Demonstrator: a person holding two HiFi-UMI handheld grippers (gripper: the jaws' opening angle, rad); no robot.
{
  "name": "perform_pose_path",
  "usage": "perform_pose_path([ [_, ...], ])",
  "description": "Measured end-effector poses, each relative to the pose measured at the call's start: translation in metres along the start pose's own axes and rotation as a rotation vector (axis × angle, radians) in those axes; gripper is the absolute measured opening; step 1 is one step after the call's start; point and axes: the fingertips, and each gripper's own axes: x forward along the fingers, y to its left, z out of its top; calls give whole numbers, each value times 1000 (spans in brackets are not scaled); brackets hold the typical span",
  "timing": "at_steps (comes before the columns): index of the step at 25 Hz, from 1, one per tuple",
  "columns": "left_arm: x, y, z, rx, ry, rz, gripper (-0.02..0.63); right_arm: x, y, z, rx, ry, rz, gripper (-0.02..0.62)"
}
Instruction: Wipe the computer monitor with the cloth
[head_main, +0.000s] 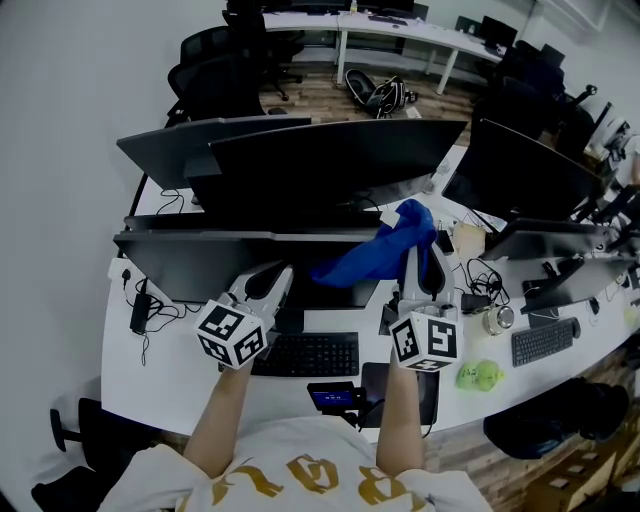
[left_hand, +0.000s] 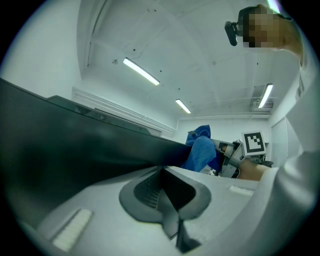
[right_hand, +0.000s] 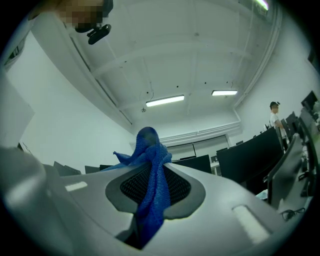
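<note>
Right gripper (head_main: 420, 265): jaws clamped on the crumpled blue fabric cloth (head_main: 372, 256). A fold is pinched between the pads and the rest is bunched past the tips.
Cloth: spreads leftward from those jaws, at the right end of the wide black flat monitor (head_main: 215, 262).
Left gripper (left_hand: 169, 195): jaws pressed together with nothing between them, beside the monitor, apart from the cloth.

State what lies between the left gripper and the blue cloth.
Head view: only bare monitor screen separates the left gripper from the blue cloth in the right gripper.
</note>
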Motion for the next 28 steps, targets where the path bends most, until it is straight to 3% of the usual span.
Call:
perform_pose_path([
  [15, 2, 1, -3, -1, 4, -11, 112, -7, -18, -18, 147, 19, -45, 86],
  [28, 5, 0, -9, -6, 12, -18, 112, -11, -27, -43, 208, 62, -61, 84],
])
